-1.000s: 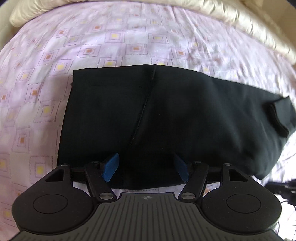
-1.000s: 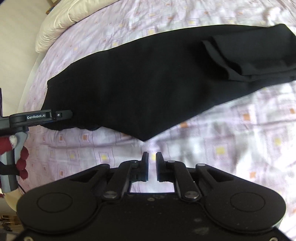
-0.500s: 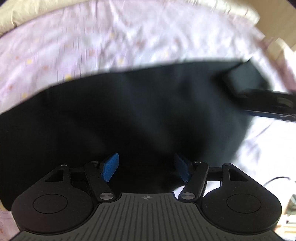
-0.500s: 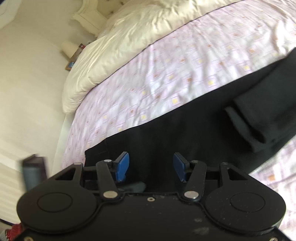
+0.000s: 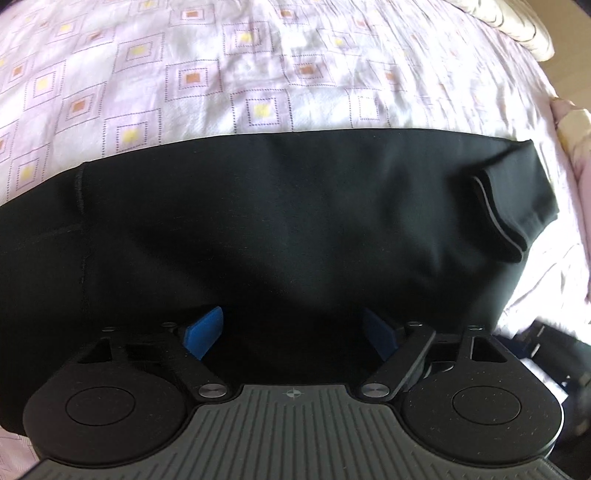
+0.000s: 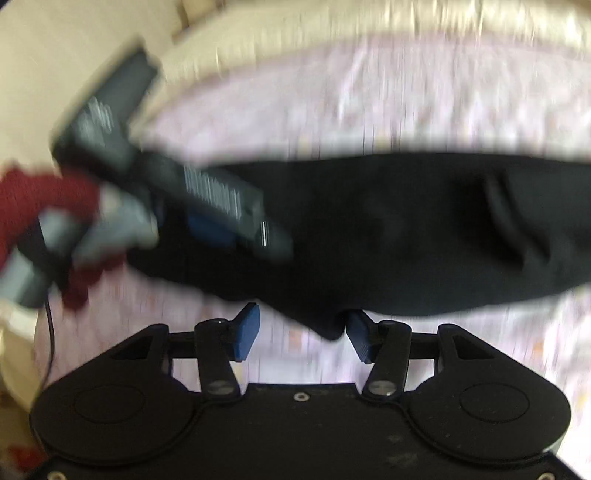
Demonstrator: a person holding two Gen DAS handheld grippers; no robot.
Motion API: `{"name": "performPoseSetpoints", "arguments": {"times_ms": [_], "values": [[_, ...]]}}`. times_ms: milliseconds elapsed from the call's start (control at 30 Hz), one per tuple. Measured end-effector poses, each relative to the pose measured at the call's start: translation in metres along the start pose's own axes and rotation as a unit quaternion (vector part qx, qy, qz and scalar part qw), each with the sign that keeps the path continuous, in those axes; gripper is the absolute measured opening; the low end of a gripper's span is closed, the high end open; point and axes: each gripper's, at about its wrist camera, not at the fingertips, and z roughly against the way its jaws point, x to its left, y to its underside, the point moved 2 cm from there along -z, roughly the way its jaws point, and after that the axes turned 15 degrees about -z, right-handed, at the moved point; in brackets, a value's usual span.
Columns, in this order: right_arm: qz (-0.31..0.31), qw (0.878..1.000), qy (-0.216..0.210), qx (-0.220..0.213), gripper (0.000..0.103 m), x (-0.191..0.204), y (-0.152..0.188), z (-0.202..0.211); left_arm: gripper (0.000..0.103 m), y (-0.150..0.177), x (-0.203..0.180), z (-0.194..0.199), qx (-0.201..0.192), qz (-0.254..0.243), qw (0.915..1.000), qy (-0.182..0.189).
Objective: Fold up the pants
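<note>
With the left gripper (image 5: 291, 334) opening over the pants (image 5: 280, 229) and the right gripper (image 6: 301, 334) apart and empty, pinch both layers squarely at the near edge.

Pants (image 5: 280, 221) lie flat across the bed (image 5: 258, 74), near its front edge, folded cuff end (image 5: 502, 214) toward the right edge. Quilt (image 5: 517, 29) along the back edge. Left hand-held gripper (image 5: 293, 332) over the pants; right hand-held gripper (image 6: 301, 336) probably at their front edge.

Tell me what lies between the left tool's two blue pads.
Only the black pants. In the left wrist view, the left tool is opening, its pads wide apart over the fabric, not pinching it. The pants lie on the patterned sheet.
</note>
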Motion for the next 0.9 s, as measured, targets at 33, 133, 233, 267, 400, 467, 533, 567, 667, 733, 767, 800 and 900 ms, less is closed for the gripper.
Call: {"name": "performPoseSetpoints", "arguments": {"times_ms": [33,133,233,267,400,467,533,567,667,733,767,800,900], "values": [[-0.006,1.0,-0.004,-0.004,0.056,-0.001,-0.007,-0.001,0.087,-0.001,0.0,-0.001,-0.002,0.005,1.0,0.002],[-0.002,1.0,-0.008,0.013,0.056,-0.004,-0.016,-0.008,0.093,0.002,0.0,-0.001,-0.003,0.021,0.9997,0.01],[-0.016,0.999,-0.011,0.049,0.046,-0.013,-0.015,-0.011,0.099,0.002,-0.002,-0.003,0.0,0.01,0.9999,0.012],[-0.032,0.997,-0.006,0.063,0.034,-0.019,-0.014,-0.012,0.101,0.002,-0.003,-0.003,0.0,0.005,0.9999,0.011],[-0.137,0.98,0.0,0.144,0.009,-0.042,-0.005,-0.023,0.102,-0.001,-0.015,-0.007,0.006,-0.022,0.9997,-0.01],[-0.132,0.976,0.023,0.169,0.009,-0.044,0.003,-0.026,0.102,-0.002,-0.022,-0.01,0.01,-0.043,0.9988,-0.023],[-0.152,0.973,0.028,0.172,0.011,-0.045,0.007,-0.027,0.102,-0.002,-0.028,-0.013,0.012,-0.058,0.9977,-0.032],[-0.172,0.969,0.028,0.176,0.014,-0.047,0.006,-0.023,0.102,-0.001,-0.029,-0.013,0.01,-0.06,0.9976,-0.033],[-0.17,0.974,0.029,0.147,0.017,-0.038,-0.005,0.003,0.101,0.004,-0.028,-0.01,-0.011,-0.053,0.9982,-0.028],[-0.131,0.986,0.026,0.096,0.017,-0.023,-0.013,0.023,0.086,0.01,-0.027,-0.001,-0.035,-0.049,0.9976,-0.034],[-0.116,0.99,0.022,0.078,0.017,-0.017,-0.015,0.029,0.07,0.018,-0.022,0.009,-0.053,-0.045,0.9966,-0.042],[-0.097,0.993,0.021,0.067,0.017,-0.011,-0.018,0.028,0.067,0.023,-0.02,0.016,-0.071,-0.038,0.9956,-0.048],[-0.009,0.996,0.031,0.081,0.008,0.012,-0.013,0.011,0.067,0.047,-0.005,0.039,-0.113,0.012,0.9924,-0.049]]}}
